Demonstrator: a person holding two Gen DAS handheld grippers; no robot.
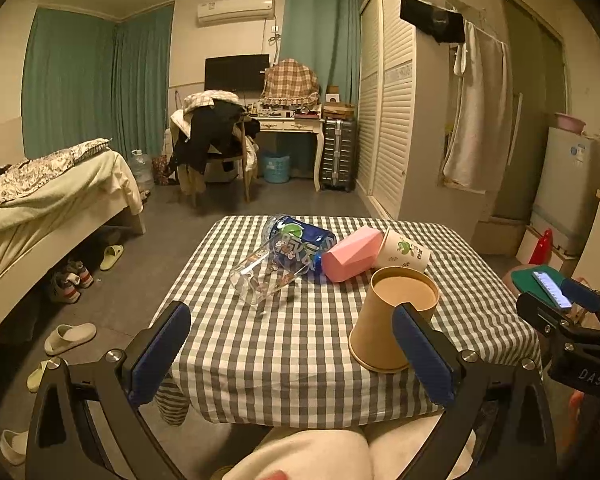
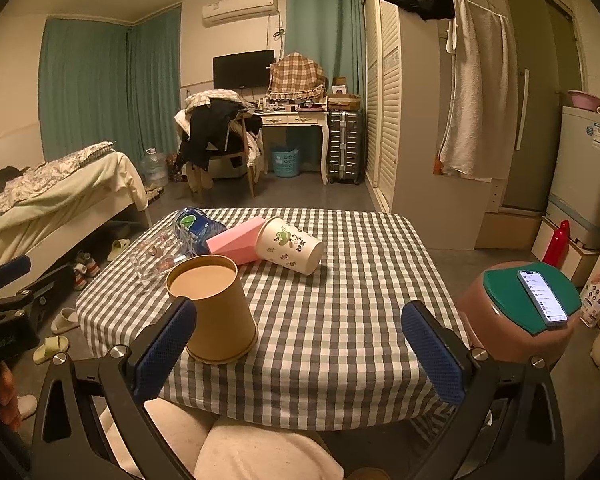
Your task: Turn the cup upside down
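Note:
A brown paper cup [image 1: 392, 320] stands upside down, wide rim on the checked tablecloth [image 1: 284, 344], near the table's front; it also shows in the right wrist view [image 2: 216, 308]. My left gripper [image 1: 296, 356] is open and empty, its right finger just in front of the cup. My right gripper [image 2: 300, 356] is open and empty, its left finger beside the cup. A white printed paper cup [image 2: 290, 245] lies on its side further back, also in the left wrist view [image 1: 404, 250].
A clear glass [image 1: 264, 274], a blue bottle [image 1: 300, 236] and a pink faceted cup [image 1: 350, 254] lie on their sides at the table's back. A stool [image 2: 516, 316] with a green pad and a phone [image 2: 542, 296] stands to the right. A bed stands to the left.

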